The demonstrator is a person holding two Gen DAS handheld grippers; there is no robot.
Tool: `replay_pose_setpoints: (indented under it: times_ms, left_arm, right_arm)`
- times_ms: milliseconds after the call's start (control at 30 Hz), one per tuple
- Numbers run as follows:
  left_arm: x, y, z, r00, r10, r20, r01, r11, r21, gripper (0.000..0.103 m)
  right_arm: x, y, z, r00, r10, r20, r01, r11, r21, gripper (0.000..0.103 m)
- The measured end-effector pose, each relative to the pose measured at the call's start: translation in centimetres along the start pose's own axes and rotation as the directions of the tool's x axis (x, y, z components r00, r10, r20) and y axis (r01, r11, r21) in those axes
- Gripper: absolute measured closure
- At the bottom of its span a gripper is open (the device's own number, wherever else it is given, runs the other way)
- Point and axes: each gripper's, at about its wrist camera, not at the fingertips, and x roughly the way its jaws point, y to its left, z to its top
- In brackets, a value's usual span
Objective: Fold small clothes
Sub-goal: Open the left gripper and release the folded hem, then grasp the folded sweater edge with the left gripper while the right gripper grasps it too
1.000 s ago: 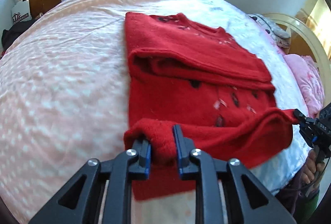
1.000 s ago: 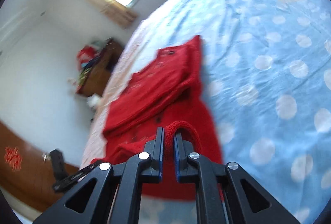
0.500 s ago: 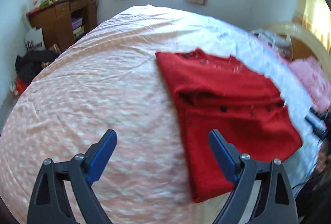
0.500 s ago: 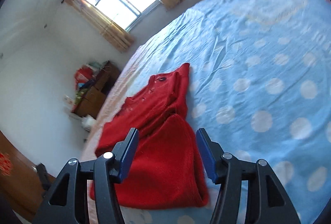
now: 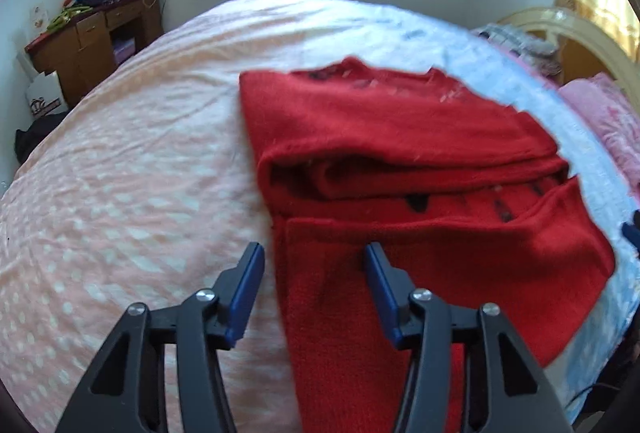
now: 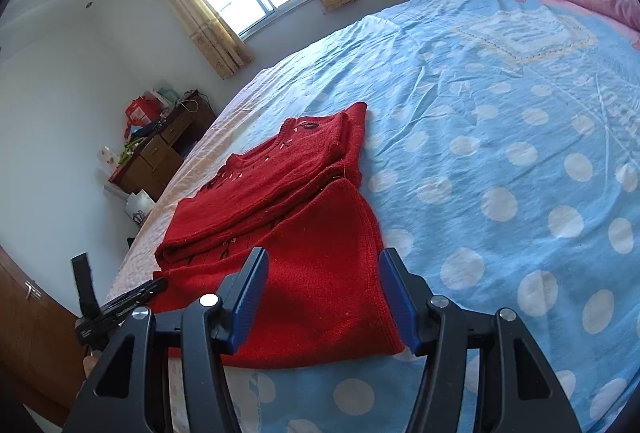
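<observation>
Lying folded on bed (image 6: 520, 113): red sweater (image 5: 400, 161) | left tongs (image 5: 314, 273) spread | right tongs (image 6: 322, 283) spread

black left claw (image 5: 314, 269), blue pads (image 5: 247, 289), silver screws (image 5: 206, 296)

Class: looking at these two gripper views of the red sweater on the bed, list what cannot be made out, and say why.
- Red sweater near hem: left wrist view, hidden behind the left gripper.
- Sweater's dark pattern: blurred, partly under a fold.
- Items on the wooden desk: right wrist view, too small.
- Left gripper: right wrist view, mostly hidden.
</observation>
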Motion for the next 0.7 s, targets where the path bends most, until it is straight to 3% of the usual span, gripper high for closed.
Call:
replay_pose_setpoints:
  times_ms: [100, 233, 400, 700]
  left_arm:
    - [-0.4, -0.8, -0.1, 0.999, 0.046, 0.01, -0.046, 0.999, 0.018, 0.06]
    - [-0.5, -1.9, 0.0, 0.994, 0.11, 0.001, -0.11, 0.993, 0.038, 0.081]
    - [-0.4, -2.5, 0.1, 0.986, 0.164, -0.007, -0.164, 0.985, 0.048, 0.085]
    - [-0.3, -3.1, 0.3, 0.98, 0.198, -0.017, -0.197, 0.979, 0.05, 0.088]
  right_arm:
    - [0.1, 0.0, -0.1, 1.0, -0.016, -0.001, 0.016, 1.0, -0.004, 0.045]
    - [0.4, -0.1, -0.3, 1.0, -0.007, -0.014, 0.008, 1.0, 0.02, 0.045]
    - [0.6, 0.0, -0.8, 1.0, -0.009, -0.027, 0.009, 1.0, 0.015, 0.045]
    - [0.7, -0.7, -1.1, 0.999, -0.023, -0.035, 0.024, 0.999, 0.031, 0.045]
